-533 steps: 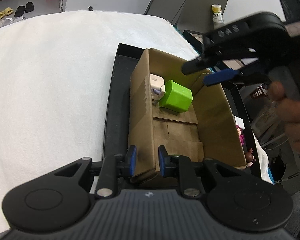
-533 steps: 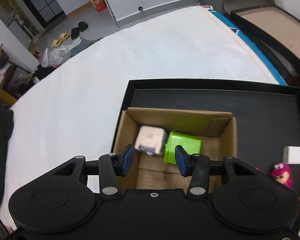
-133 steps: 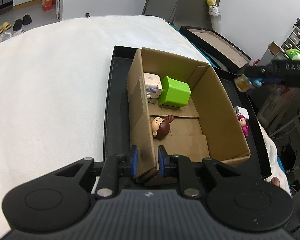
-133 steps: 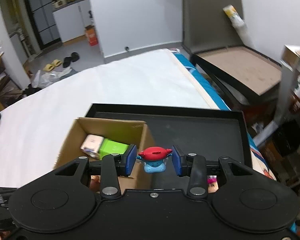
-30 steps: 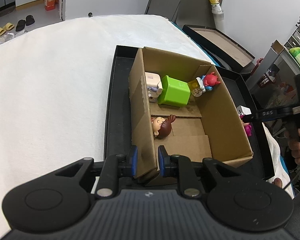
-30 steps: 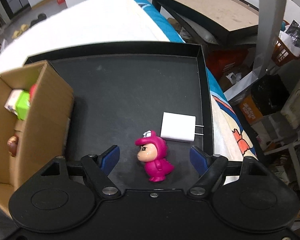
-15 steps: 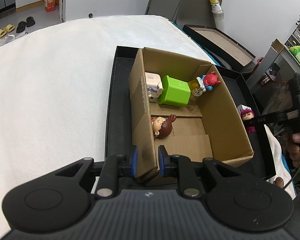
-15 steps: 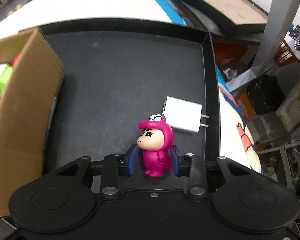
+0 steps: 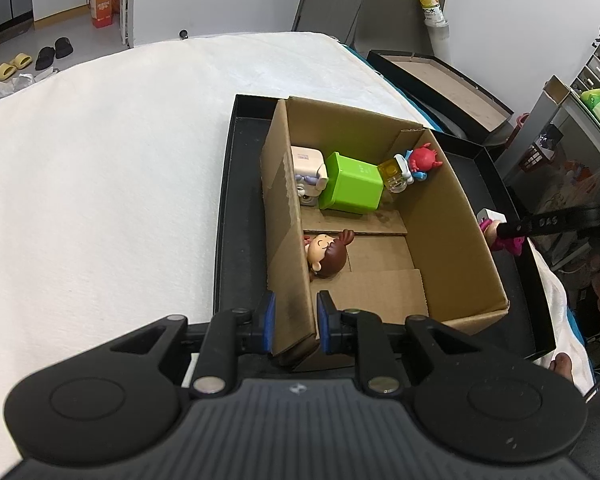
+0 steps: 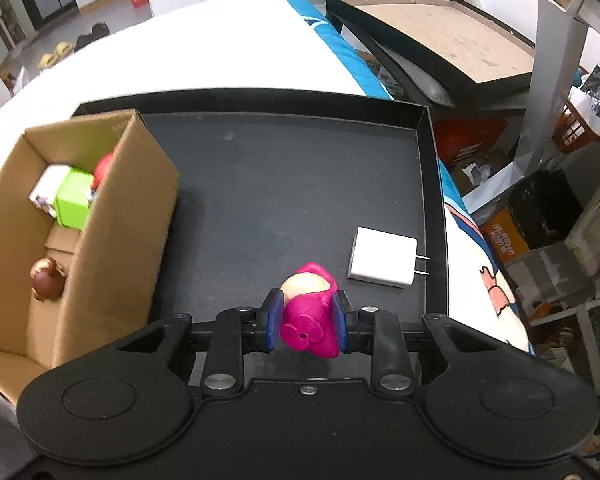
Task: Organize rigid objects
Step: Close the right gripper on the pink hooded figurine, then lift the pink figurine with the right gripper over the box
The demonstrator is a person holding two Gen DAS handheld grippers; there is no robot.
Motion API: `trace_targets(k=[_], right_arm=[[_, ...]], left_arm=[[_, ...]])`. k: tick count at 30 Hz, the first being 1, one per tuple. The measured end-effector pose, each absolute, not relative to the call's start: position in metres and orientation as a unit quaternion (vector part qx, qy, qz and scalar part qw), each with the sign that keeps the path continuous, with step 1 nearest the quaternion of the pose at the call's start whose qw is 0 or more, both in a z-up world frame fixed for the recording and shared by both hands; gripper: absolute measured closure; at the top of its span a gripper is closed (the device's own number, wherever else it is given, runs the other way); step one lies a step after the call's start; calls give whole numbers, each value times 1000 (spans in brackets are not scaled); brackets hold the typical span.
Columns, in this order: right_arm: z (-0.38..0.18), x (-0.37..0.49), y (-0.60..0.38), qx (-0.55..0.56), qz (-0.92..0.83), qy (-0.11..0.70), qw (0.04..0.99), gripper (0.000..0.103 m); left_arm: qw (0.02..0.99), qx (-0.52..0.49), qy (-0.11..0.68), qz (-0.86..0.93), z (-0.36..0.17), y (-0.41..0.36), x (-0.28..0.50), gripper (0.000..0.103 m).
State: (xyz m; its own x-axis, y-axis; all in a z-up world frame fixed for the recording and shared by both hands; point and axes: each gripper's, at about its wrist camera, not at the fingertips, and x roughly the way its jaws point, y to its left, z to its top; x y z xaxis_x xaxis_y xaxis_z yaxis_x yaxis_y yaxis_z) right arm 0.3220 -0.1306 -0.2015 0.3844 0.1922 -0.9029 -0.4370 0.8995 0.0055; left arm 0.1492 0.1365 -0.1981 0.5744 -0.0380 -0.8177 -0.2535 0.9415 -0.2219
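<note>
Our left gripper [image 9: 292, 326] has its blue fingers [image 9: 266, 327] closed on the near wall of the cardboard box [image 9: 448, 216], one pad outside and one inside. The box stands in the black tray [image 10: 300, 184], against the tray's left edge, and the tray lies on the white bed [image 9: 100, 180].

Our right gripper [image 10: 307, 320] has its fingers [image 10: 274, 322] pressed on both sides of the pink figurine [image 10: 309, 312], which hangs tipped forward over the tray's near right corner, apparently clear of the tray floor. Just beyond it, by the right edge, the white charger [image 10: 382, 257] lies flat with its prongs pointing at the tray wall.

Inside the box we see a green cube [image 9: 352, 189] at the far end, a white block [image 9: 308, 168] touching its left side, and a red-and-blue toy [image 9: 414, 164] in the far right corner. A brown-haired doll [image 9: 328, 254] lies against the box's left wall, nearer to us.
</note>
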Motion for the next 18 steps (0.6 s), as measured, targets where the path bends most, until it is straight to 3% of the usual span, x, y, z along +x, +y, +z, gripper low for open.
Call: trace_targets(k=[18], right_arm=[[-150,308,-130,-49,255,470,844,77]], left_arm=[[873,-159,458,62,-198,137,149,83]])
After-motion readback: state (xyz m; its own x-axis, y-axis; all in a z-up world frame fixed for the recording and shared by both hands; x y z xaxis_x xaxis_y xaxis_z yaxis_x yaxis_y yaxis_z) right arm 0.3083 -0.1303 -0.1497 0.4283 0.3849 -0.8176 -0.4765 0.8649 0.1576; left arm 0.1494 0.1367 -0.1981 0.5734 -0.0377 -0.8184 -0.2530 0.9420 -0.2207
